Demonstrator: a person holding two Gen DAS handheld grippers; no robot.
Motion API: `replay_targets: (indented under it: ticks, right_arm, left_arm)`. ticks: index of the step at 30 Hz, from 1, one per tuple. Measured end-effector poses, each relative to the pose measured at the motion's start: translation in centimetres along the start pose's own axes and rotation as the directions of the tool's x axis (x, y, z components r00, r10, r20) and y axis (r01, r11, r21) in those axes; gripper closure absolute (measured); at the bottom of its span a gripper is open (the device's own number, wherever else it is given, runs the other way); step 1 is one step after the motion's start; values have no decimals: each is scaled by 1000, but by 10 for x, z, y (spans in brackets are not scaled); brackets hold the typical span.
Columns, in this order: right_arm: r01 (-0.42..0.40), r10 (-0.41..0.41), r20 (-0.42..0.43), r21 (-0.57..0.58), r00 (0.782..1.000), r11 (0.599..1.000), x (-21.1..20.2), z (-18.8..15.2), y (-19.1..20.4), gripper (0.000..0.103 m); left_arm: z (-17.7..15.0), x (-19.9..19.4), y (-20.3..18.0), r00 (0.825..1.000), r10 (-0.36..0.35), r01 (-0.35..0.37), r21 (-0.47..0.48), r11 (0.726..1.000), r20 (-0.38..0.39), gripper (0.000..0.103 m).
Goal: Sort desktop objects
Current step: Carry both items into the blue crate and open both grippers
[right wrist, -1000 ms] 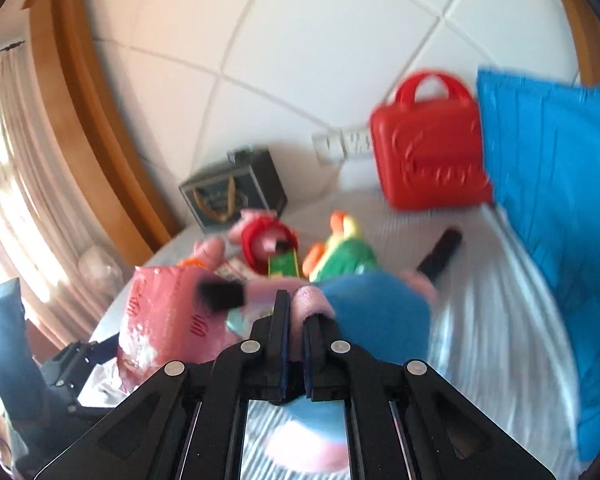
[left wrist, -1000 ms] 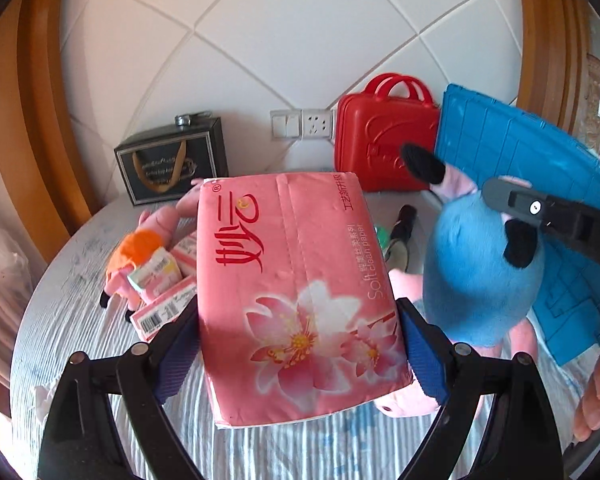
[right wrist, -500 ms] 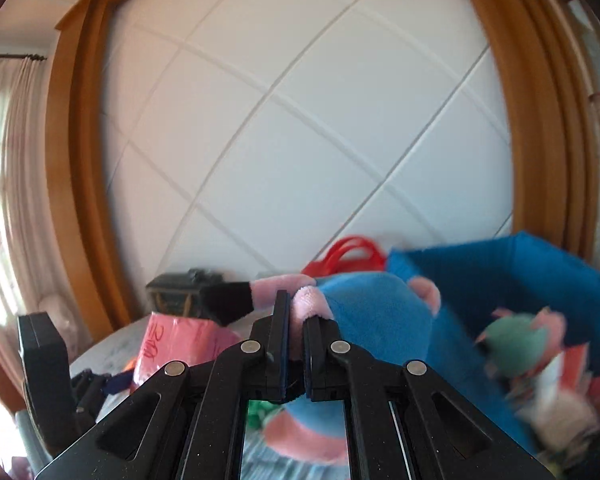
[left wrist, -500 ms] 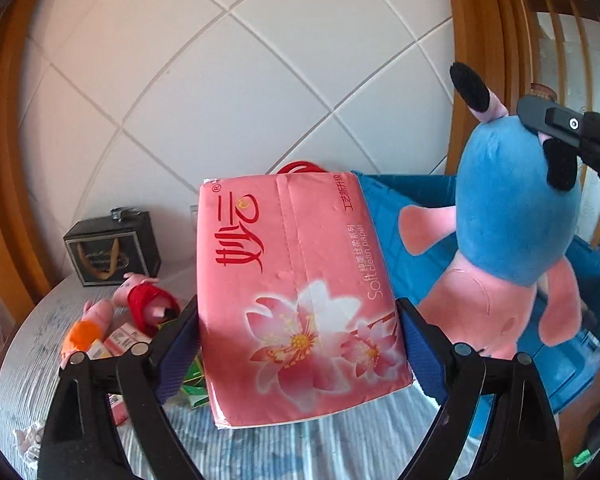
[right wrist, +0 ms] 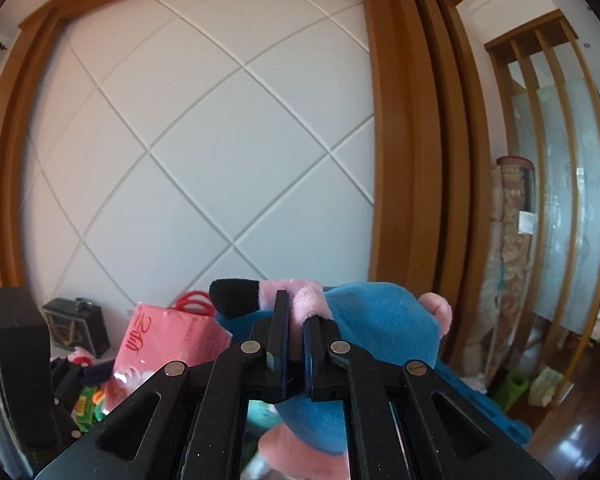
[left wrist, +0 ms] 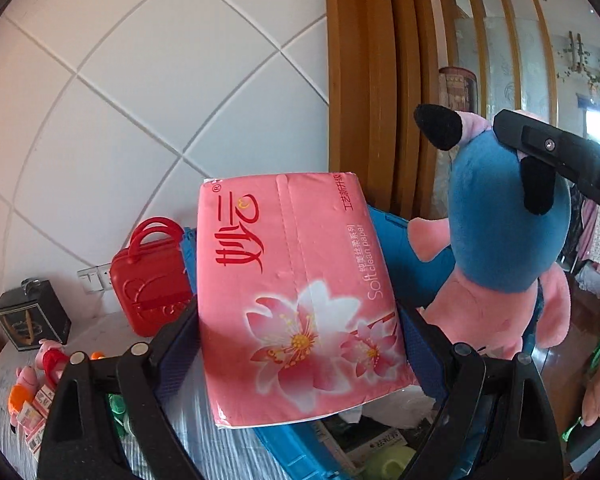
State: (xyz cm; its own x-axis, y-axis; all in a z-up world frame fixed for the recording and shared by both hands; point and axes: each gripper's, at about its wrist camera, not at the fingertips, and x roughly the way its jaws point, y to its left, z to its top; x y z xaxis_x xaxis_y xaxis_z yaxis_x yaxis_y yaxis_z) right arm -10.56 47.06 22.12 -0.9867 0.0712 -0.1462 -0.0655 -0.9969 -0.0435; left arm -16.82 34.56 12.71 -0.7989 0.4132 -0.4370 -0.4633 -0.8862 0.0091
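My left gripper is shut on a pink tissue pack with a flower print, held in the air above the rim of a blue bin. My right gripper is shut on the pink ear of a blue and pink plush toy. The plush hangs from that gripper at the right of the left wrist view, over the bin. The tissue pack also shows in the right wrist view.
A red toy case and a dark gift box stand by the wall. Small pig figures and packets lie on the table at the left. The bin holds papers and small items.
Both grippers have risen and swung right with their loads, from over the table to above the blue bin. The plush now hangs higher beside the tissue pack.
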Motion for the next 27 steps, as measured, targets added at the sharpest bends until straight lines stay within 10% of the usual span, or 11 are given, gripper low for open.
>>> replay_targets:
  ticks: [10, 18, 20, 24, 27]
  right_arm:
    - [111, -112, -155, -13, 982, 994, 33, -64, -58, 98]
    - [185, -161, -385, 26, 909, 982, 66, -118, -84, 93]
    - [186, -157, -395, 37, 905, 982, 60, -118, -87, 83]
    - [206, -173, -401, 42, 900, 978, 46, -114, -90, 15]
    - [217, -182, -395, 47, 900, 975, 30, -115, -90, 12]
  left_arm:
    - [-27, 50, -48, 971, -14, 32, 70, 997, -240, 11]
    - [-34, 42, -53, 965, -15, 43, 100, 994, -262, 9]
    - [-36, 41, -56, 966, -10, 42, 117, 992, -258, 9]
    - [-43, 36, -59, 968, -5, 40, 136, 990, -252, 9]
    - [-48, 29, -60, 968, -19, 55, 135, 989, -252, 9]
